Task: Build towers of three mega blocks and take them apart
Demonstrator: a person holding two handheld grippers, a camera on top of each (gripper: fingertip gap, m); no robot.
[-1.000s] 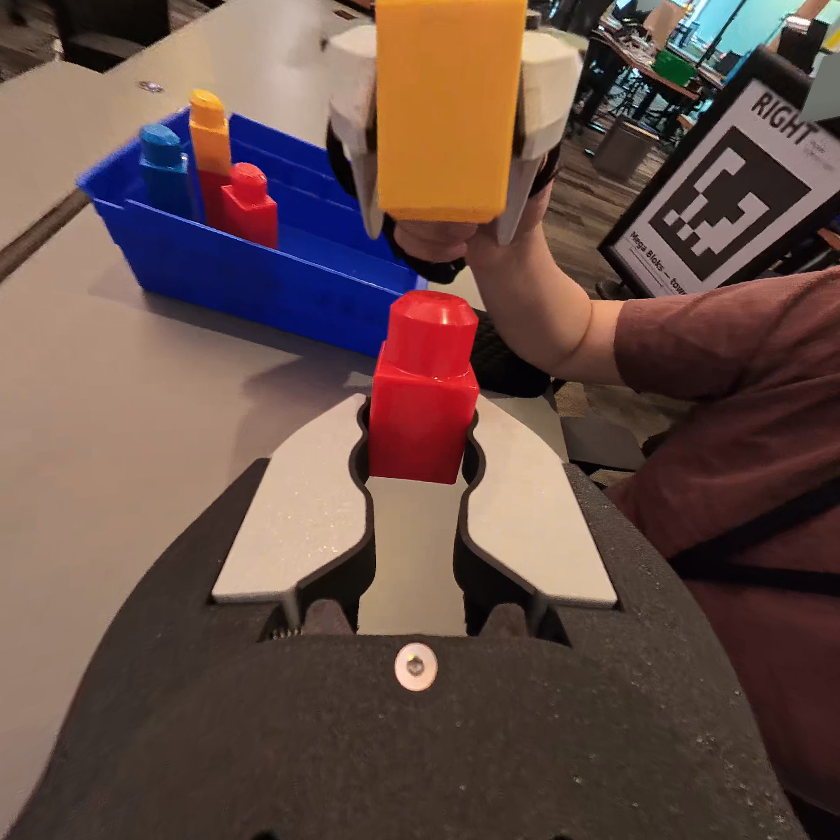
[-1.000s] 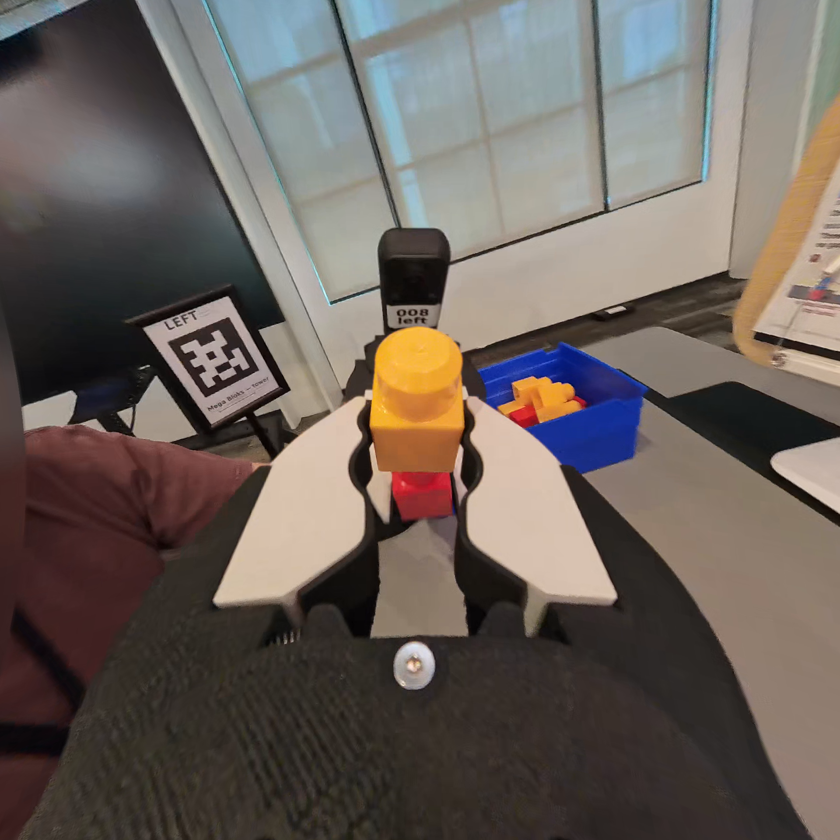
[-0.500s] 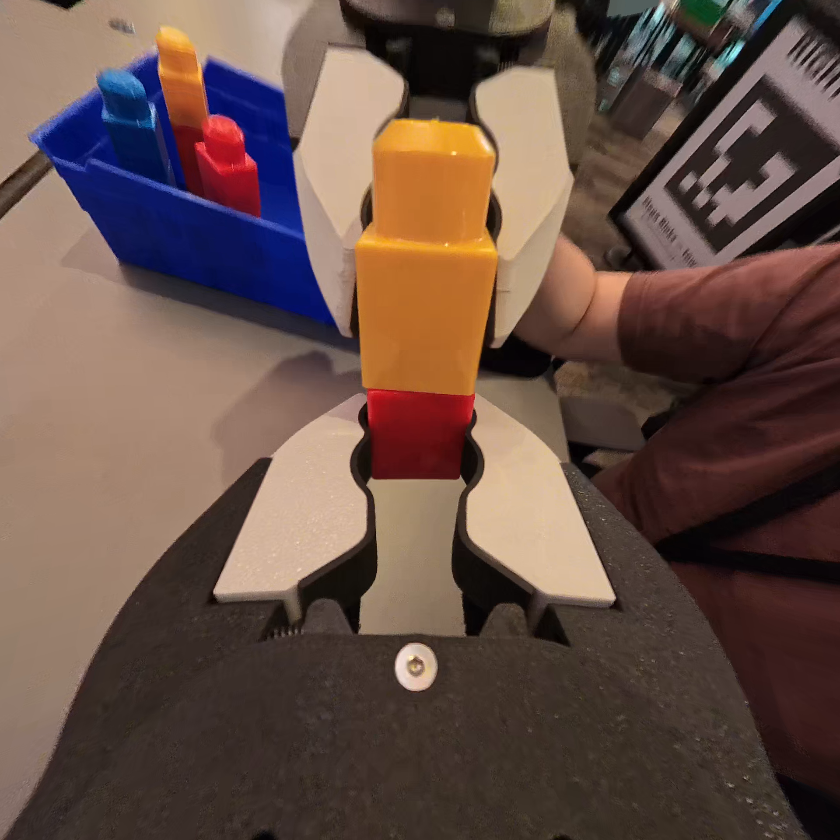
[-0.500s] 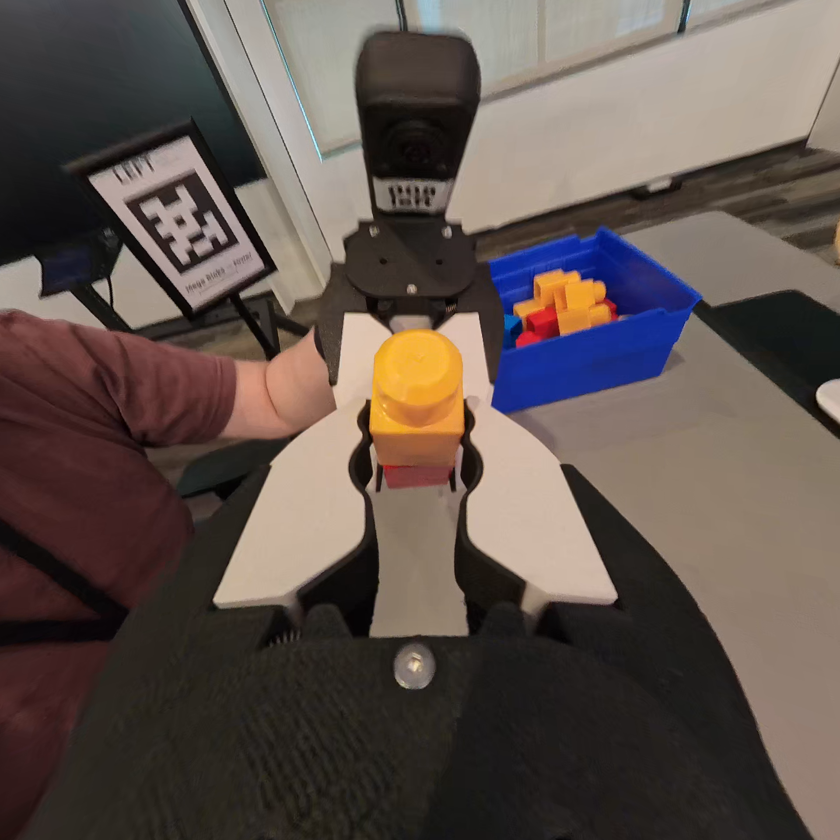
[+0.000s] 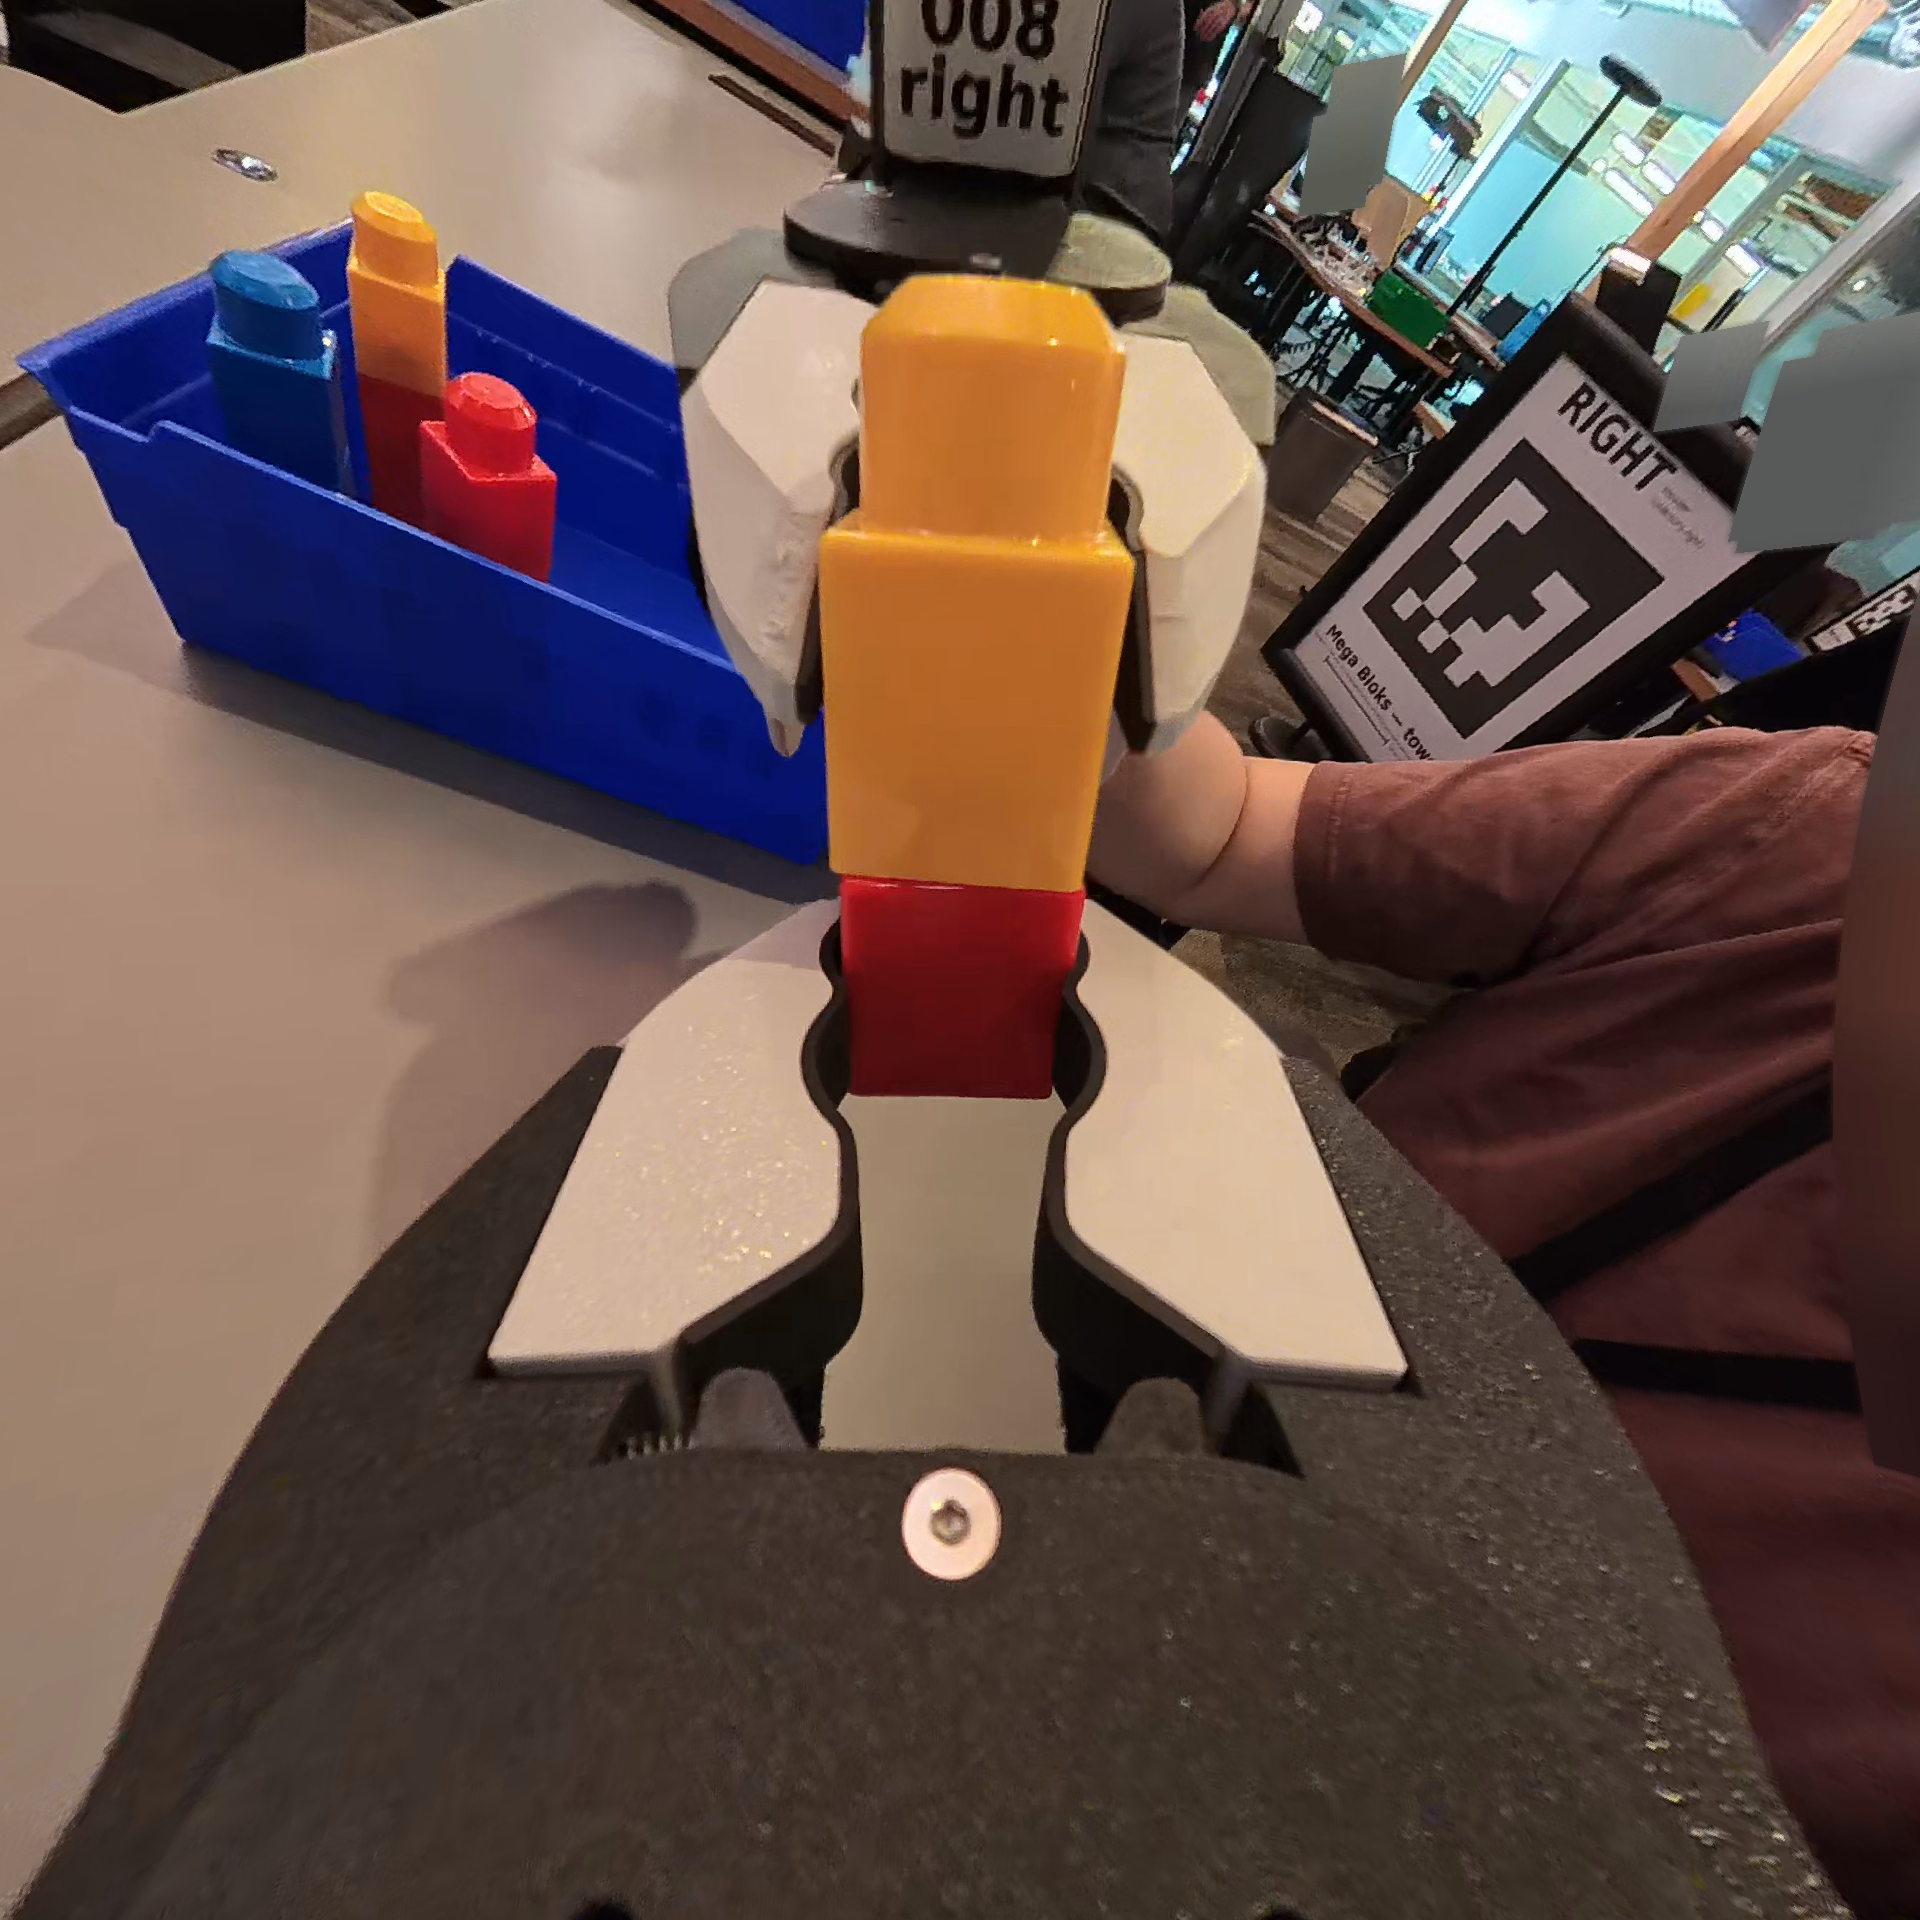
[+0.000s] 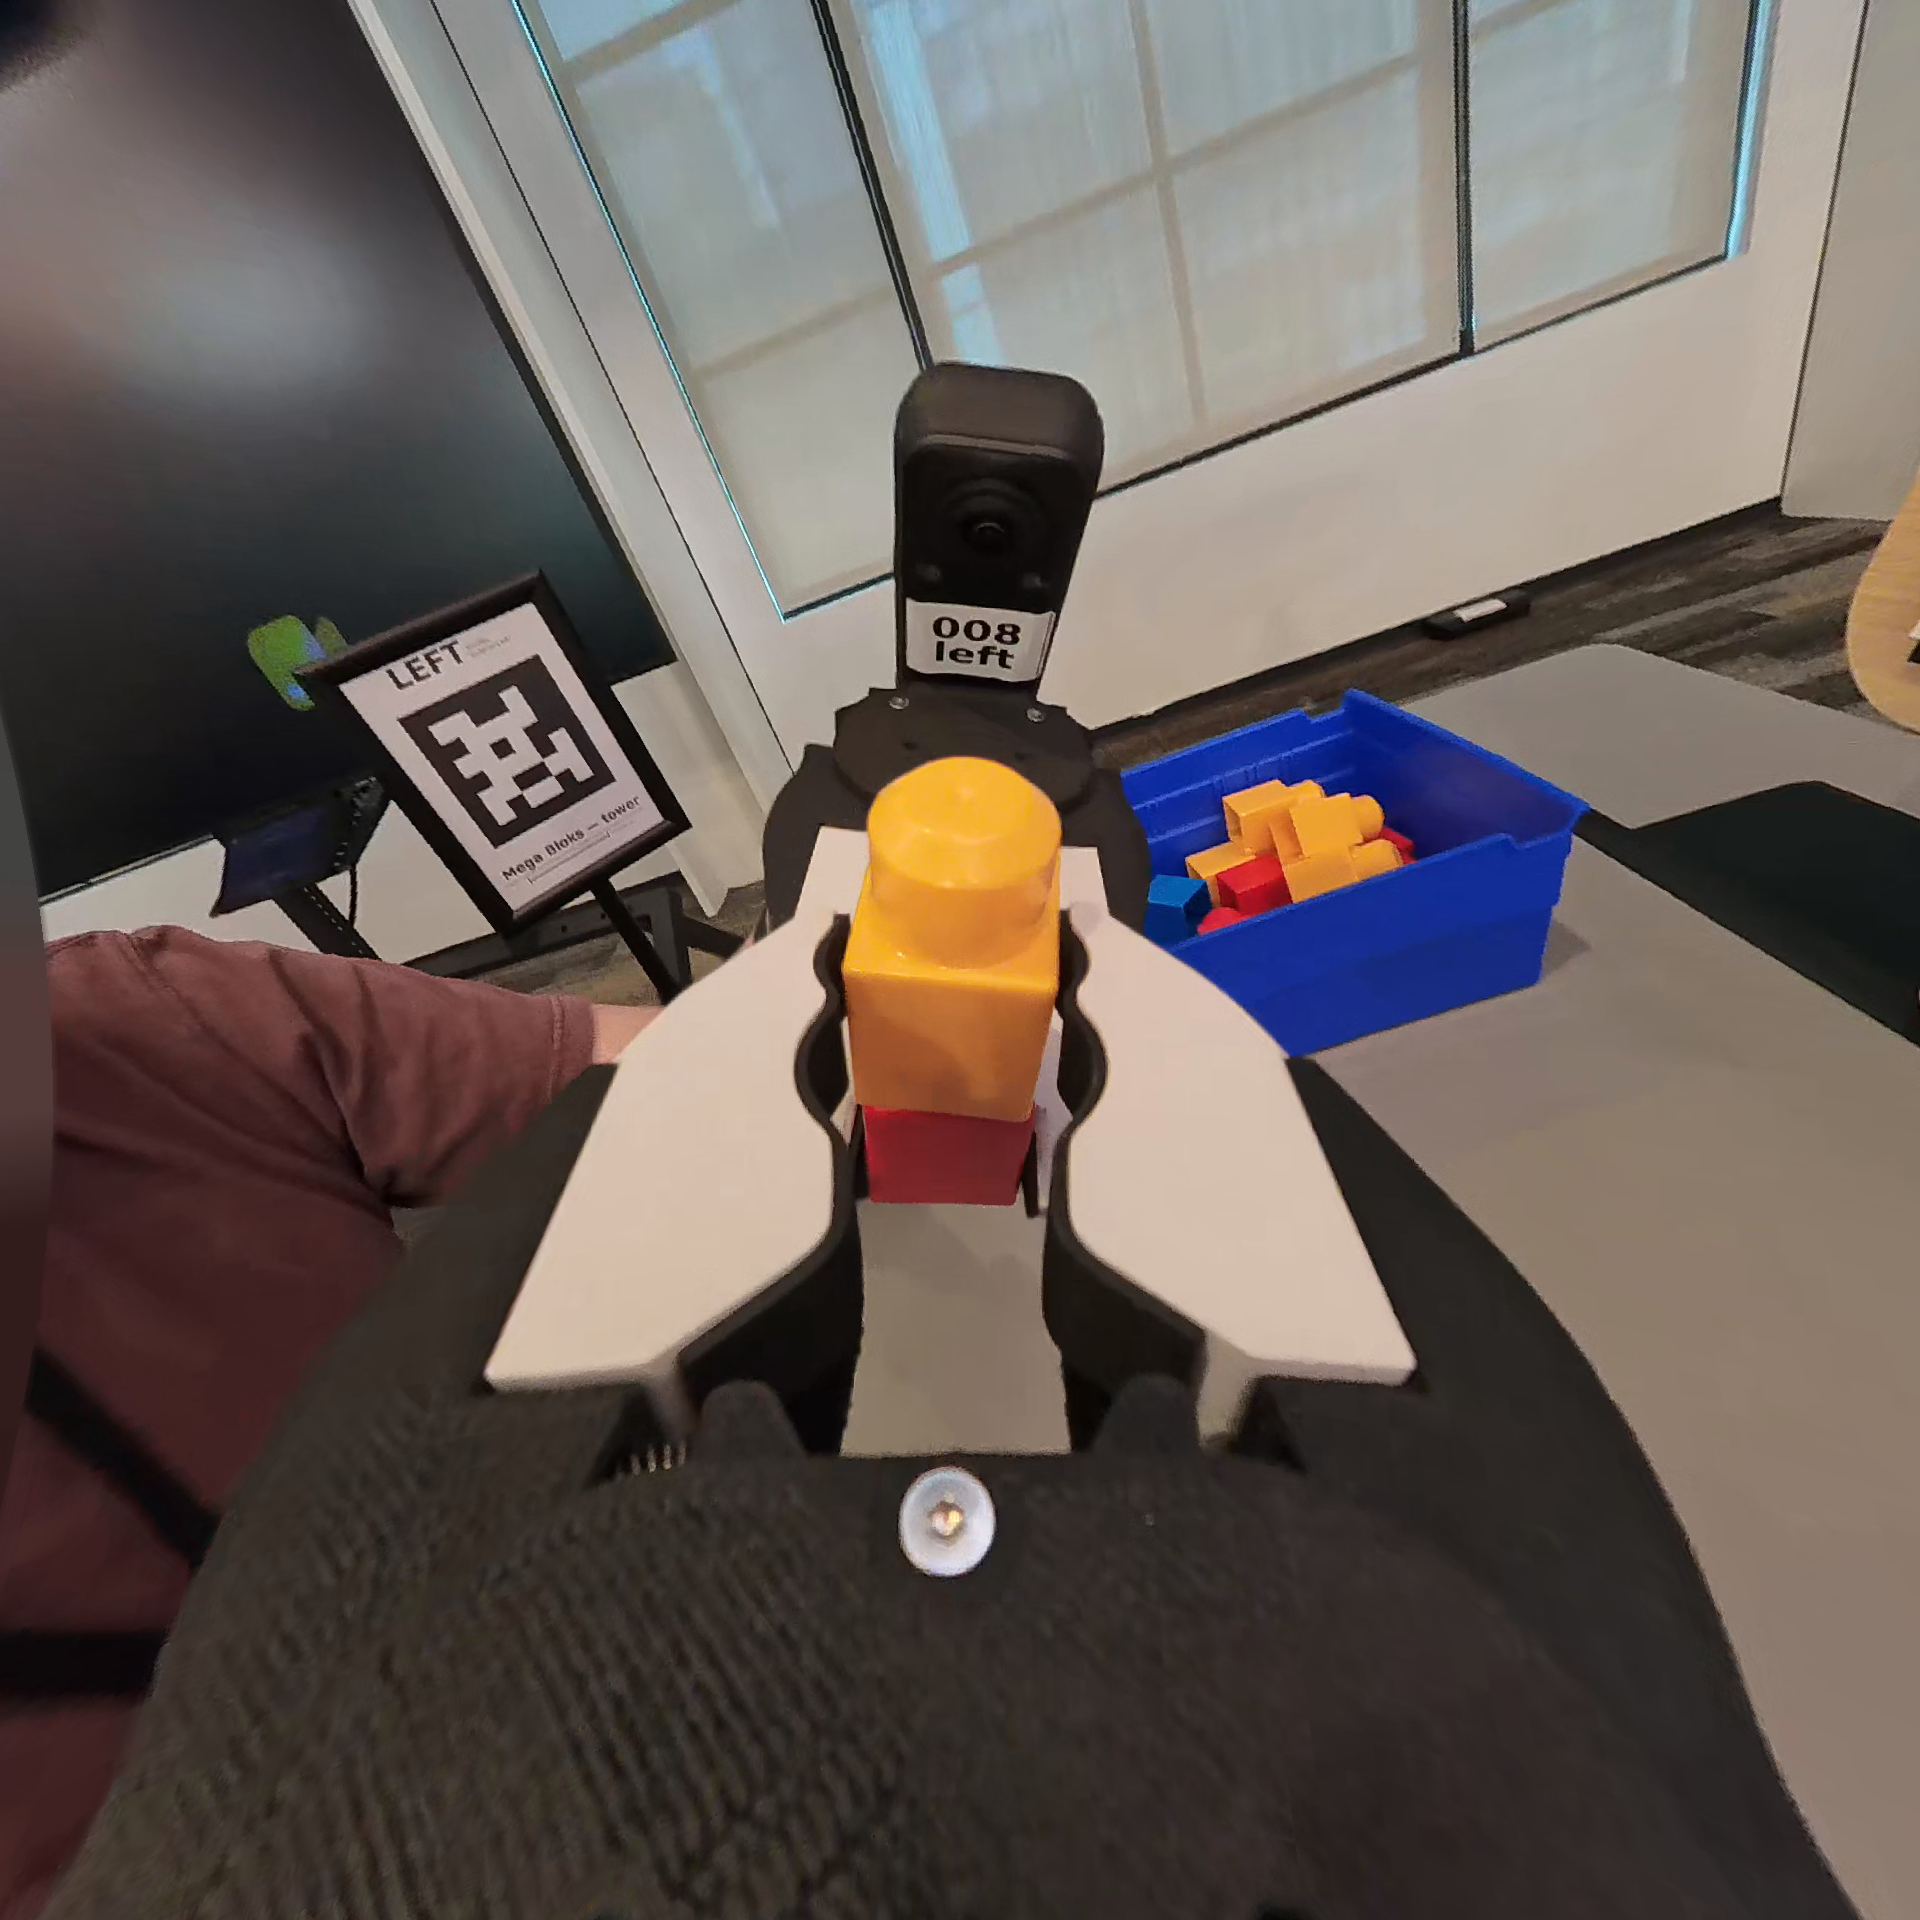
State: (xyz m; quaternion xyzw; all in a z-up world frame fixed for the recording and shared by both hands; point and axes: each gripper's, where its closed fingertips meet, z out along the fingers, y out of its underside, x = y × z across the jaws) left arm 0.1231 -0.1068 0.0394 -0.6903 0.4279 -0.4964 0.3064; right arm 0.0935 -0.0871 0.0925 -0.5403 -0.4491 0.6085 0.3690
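Note:
My left gripper (image 5: 951, 997) is shut on a red block (image 5: 951, 992). A yellow block (image 5: 971, 634) sits pressed on top of the red one. My right gripper (image 6: 951, 1023) is shut on that yellow block (image 6: 951, 977); the red block (image 6: 943, 1153) shows just below it. In the left wrist view the right gripper (image 5: 971, 623) clasps the yellow block from the far side. In the right wrist view the left gripper's white fingers (image 6: 831, 883) lie behind the blocks. The two grippers face each other above the grey table (image 5: 260, 987).
A blue bin (image 5: 436, 613) at the back left holds a blue tower (image 5: 272, 364), a yellow-on-red tower (image 5: 397, 343) and a red block (image 5: 488, 468). Another blue bin (image 6: 1361, 935) holds loose yellow, red and blue blocks. A person's arm (image 5: 1455, 831) is on the right. My right fingertips sit around 6 centimetres from my left ones.
The right gripper brought the yellow block down from above and pressed it onto the red block's stud. The stud is now covered. Both grippers kept their grasps.

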